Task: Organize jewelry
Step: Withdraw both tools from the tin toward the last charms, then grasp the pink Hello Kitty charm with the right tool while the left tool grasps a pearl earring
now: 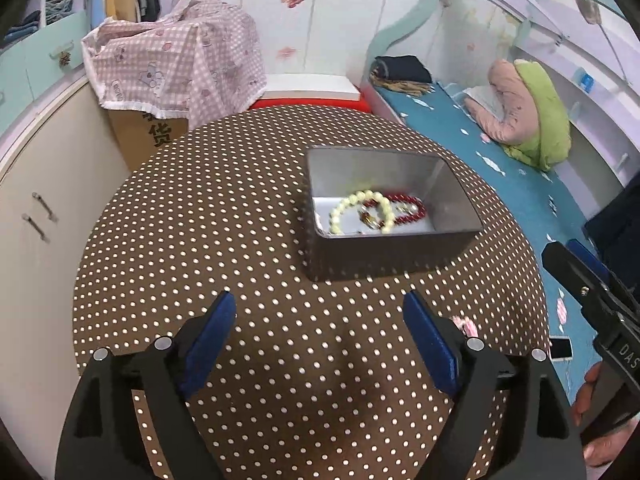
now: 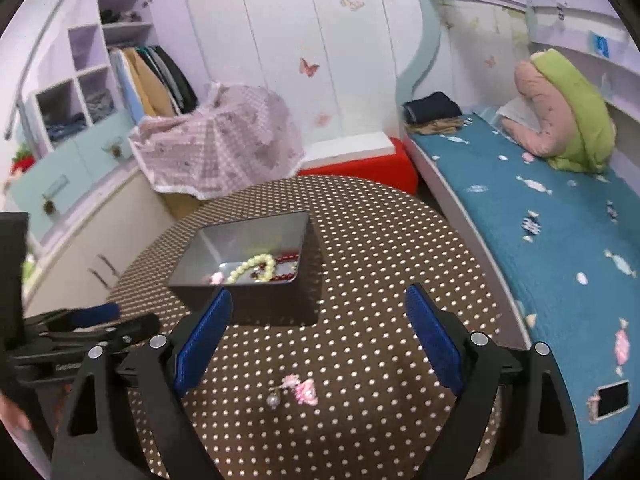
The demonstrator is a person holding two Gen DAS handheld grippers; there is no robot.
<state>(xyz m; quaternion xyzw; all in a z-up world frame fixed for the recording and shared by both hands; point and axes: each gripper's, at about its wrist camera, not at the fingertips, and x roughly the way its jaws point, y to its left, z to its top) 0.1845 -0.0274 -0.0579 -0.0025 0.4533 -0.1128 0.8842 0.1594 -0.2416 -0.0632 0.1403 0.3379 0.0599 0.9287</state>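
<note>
A grey metal box (image 1: 384, 254) stands on the round brown polka-dot table (image 1: 224, 240). In it lie a pale green bead bracelet (image 1: 362, 202) and a red bead bracelet (image 1: 412, 204). My left gripper (image 1: 318, 312) is open and empty over the table, short of the box. In the right wrist view the box (image 2: 272, 300) holds the same bracelets (image 2: 256, 266). A pink flower earring with a pearl (image 2: 298, 390) lies on the table (image 2: 380, 240) between the fingers of my open, empty right gripper (image 2: 318, 312), slightly nearer than their tips.
A bed with a blue cover (image 2: 540, 220) runs along the right, with a phone (image 2: 610, 398) on it. A cardboard box under a checked cloth (image 1: 176, 64) and a red stool (image 2: 360, 168) stand behind the table. Cabinets (image 1: 36, 200) stand at the left.
</note>
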